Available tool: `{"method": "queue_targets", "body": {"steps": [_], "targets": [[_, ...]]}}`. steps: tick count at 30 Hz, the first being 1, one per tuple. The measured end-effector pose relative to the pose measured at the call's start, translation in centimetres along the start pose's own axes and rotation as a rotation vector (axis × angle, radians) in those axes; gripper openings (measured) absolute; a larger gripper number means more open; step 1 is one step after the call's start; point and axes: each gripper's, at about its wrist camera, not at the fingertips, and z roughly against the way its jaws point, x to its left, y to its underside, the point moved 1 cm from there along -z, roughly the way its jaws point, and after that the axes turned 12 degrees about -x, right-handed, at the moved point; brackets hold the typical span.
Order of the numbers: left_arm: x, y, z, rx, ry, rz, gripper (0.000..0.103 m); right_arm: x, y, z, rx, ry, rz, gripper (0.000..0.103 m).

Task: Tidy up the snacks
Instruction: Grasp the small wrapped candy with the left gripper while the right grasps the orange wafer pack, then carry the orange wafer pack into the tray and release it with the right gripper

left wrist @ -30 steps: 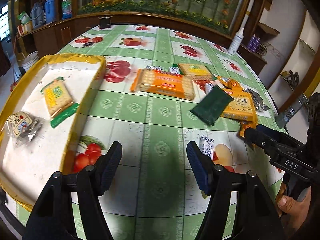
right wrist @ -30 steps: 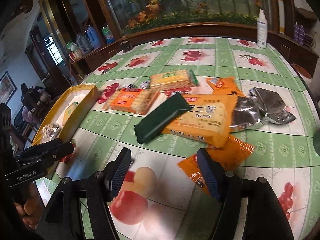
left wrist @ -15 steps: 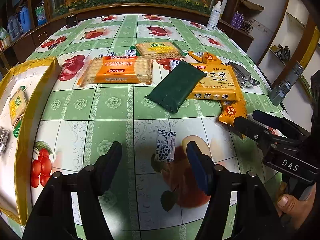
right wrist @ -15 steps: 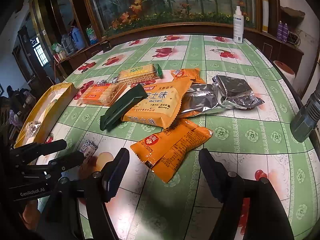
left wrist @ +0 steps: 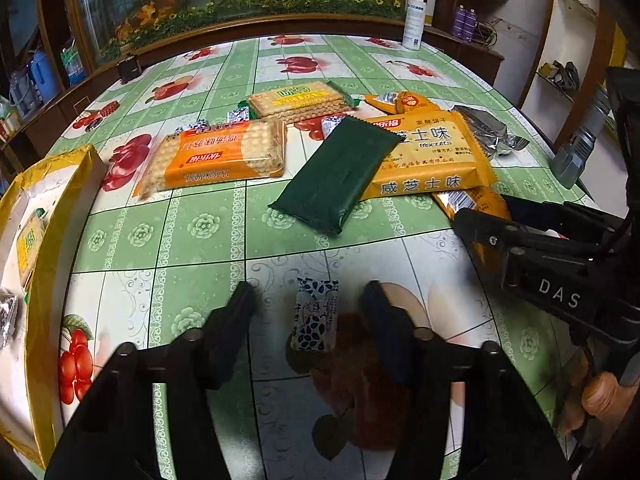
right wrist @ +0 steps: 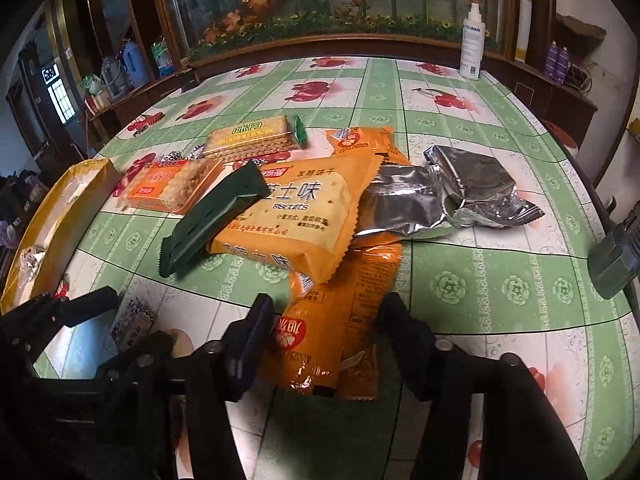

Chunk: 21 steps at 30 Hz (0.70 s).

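My left claw (left wrist: 308, 304) is closing around a small white candy wrapper with dark blue speckles (left wrist: 314, 314) lying flat on the tablecloth (left wrist: 200, 224), untouched, while my right claw (right wrist: 326, 320) closes over a crinkled orange snack bag (right wrist: 340, 320).

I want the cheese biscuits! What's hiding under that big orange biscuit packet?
Under the big orange biscuit packet lies a smaller orange snack bag, its top end covered. The crinkled silver foil pouch's edge tucks under too. Anything else beneath is hidden.

Black plastic claw (left wrist: 306, 308), body lettered DAS.
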Motion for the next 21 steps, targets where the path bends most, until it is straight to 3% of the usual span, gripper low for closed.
{"method": "queue_targets", "body": {"steps": [2,11,21], "targets": [[0.0,-0.1,0.1,-0.003,0.009,-0.007,0.016,-0.7,0.2,0.4,-0.003,-0.004,-0.006,0.047],[2.2,-0.2,1.8,-0.044,0.036,0.085,0.016,-2.3,1.0,3.4,-0.038,-0.033,-0.045,0.041],[5.9,-0.7,4.6,-0.097,0.015,0.179,0.016,0.8,0.2,5.8,-0.076,-0.123,-0.012,0.039]]}}
